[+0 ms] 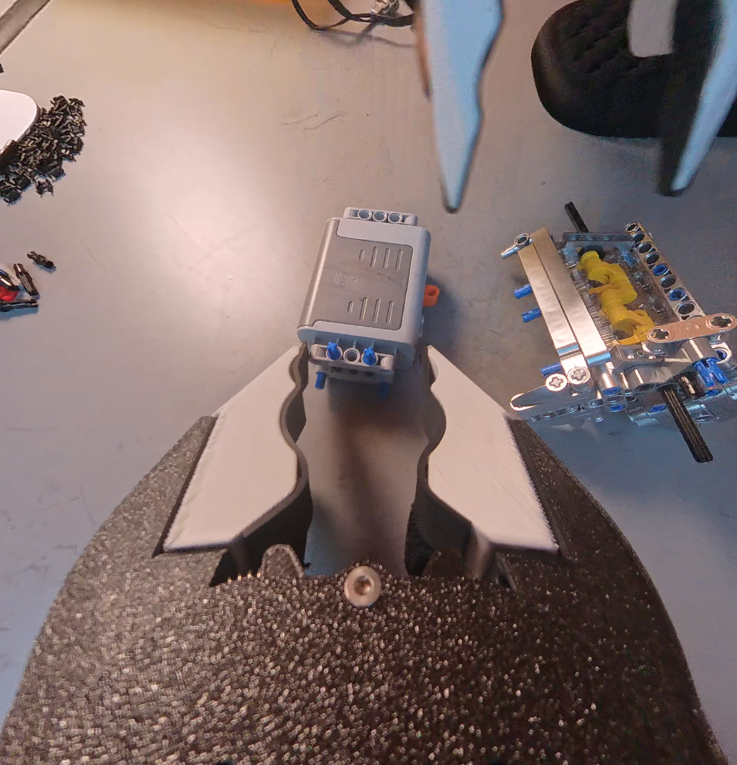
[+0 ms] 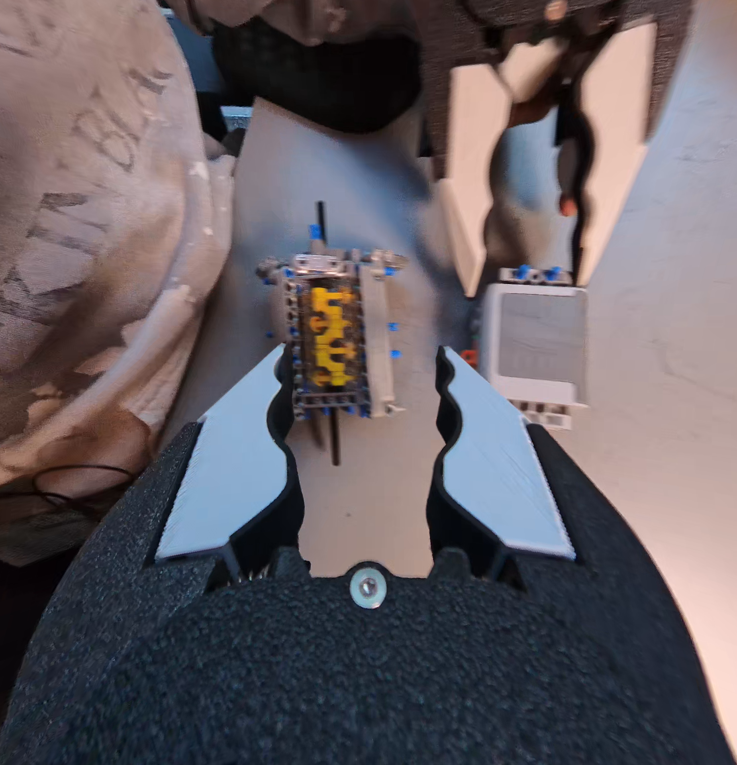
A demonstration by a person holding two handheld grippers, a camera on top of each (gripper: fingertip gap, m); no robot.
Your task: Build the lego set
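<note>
Grey battery box (image 1: 360, 285) flat betw open left gripper (image 1: 364, 364) jaws.

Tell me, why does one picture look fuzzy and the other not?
Right wrist view: smeared by motion blur, so the brick frame with yellow parts and the grey box look soft. Left wrist view: the grey box is crisp; only the right gripper is blurred.

On the grey bench (image 1: 193, 207) lie a heap of small black pins (image 1: 40, 145) at the left, a white plate (image 1: 4, 120) beside it — black cables (image 1: 342, 20) farther off.
</note>
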